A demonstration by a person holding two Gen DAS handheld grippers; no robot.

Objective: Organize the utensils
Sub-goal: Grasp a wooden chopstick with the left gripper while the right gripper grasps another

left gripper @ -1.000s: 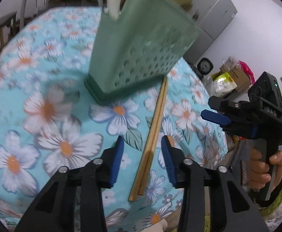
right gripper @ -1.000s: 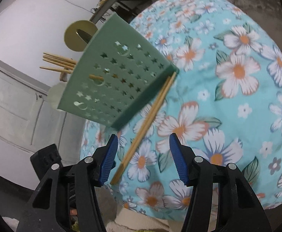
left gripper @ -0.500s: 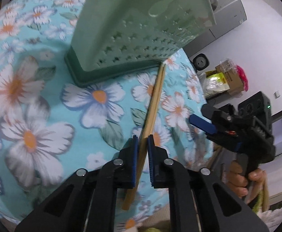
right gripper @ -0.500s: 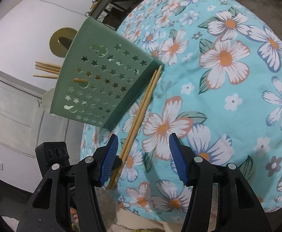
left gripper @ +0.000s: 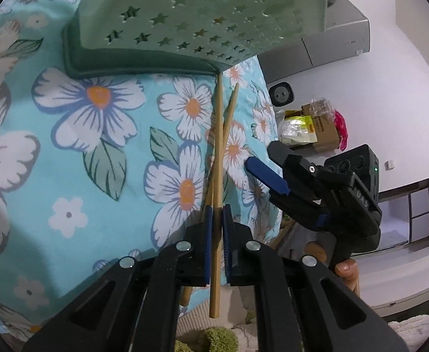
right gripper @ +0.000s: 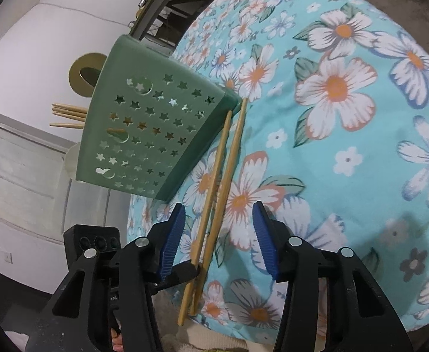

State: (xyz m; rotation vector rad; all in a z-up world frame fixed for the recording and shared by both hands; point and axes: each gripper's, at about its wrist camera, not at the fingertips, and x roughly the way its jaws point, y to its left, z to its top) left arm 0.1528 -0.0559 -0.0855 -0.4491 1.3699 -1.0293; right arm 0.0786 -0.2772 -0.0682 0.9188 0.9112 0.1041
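1. Clamping one long pale wooden chopstick (left gripper: 218,158) near its thick end, the left gripper (left gripper: 217,228) has its blue pads nearly together on the stick; the butt pokes out behind the pads toward the camera.
2. A second pale wooden chopstick (left gripper: 229,117) runs just beside the held one. The two cross near the pads and spread apart at the tips. It passes outside the left pad, so it does not look pinched.
3. The right gripper (right gripper: 218,234) stands about half open and its jaws are closing. Both chopsticks lie between its blue pads, and neither pad presses on them.
4. The held stick's tip reaches the lower corner of the green plastic utensil holder with star-shaped cut-outs (right gripper: 146,135), which stands on the turquoise flowered tablecloth (right gripper: 346,135). More wooden sticks (right gripper: 67,114) jut from the holder's top.
5. The chopsticks lie near the table's rounded edge, their thick ends hanging over it. Open cloth spreads wide on the far side of the sticks from the holder.
6. The person's fingers (left gripper: 345,270) wrap the right gripper's handle beyond the table edge.
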